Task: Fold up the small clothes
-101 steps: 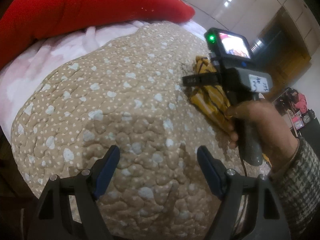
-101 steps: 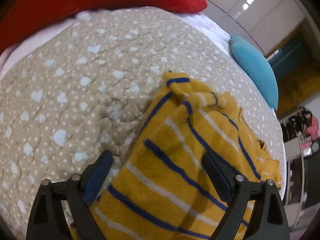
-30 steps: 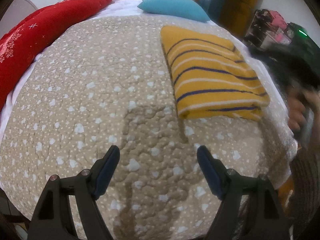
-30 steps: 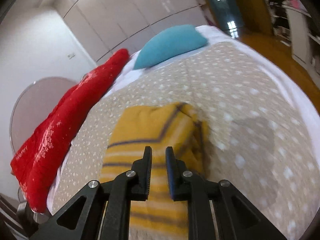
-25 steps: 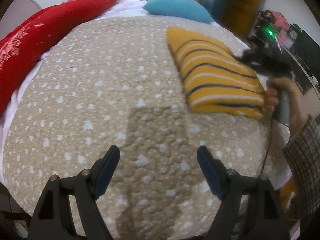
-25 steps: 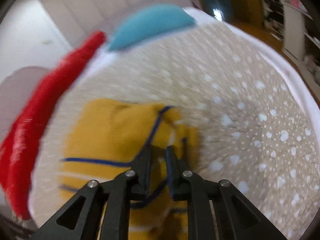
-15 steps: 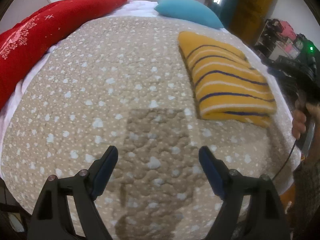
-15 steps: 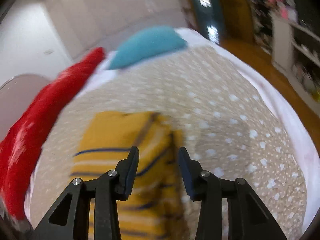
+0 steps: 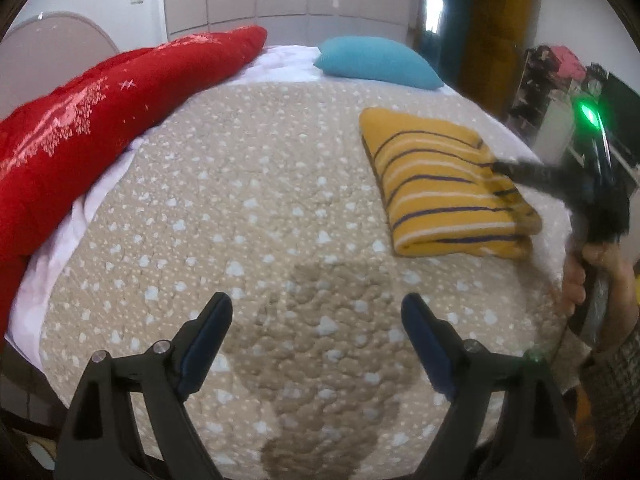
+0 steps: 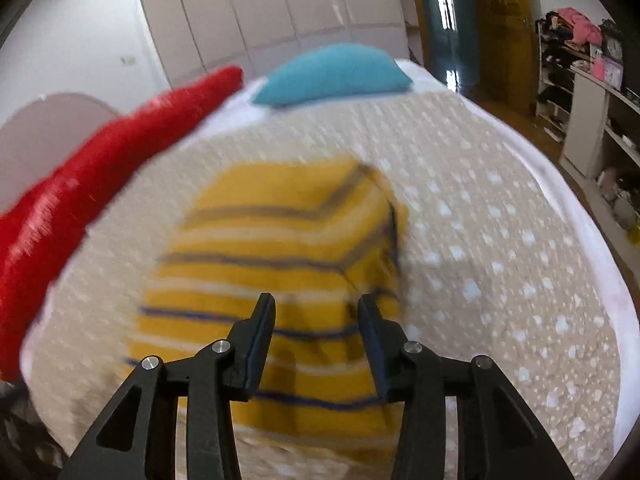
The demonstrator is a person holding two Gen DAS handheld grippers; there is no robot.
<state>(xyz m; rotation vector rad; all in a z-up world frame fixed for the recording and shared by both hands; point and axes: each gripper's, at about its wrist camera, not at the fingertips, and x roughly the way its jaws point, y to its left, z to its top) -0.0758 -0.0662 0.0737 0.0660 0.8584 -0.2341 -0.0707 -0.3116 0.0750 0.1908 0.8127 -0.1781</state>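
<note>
No readable text, label, brand, number or sign is showing in either view. The red quilted blanket is carrying only pale embroidered motifs, not letters. The yellow knitted garment with dark blue and white stripes is bearing stripes alone, and the beige bedspread with white hearts and dots is showing just its pattern.
</note>
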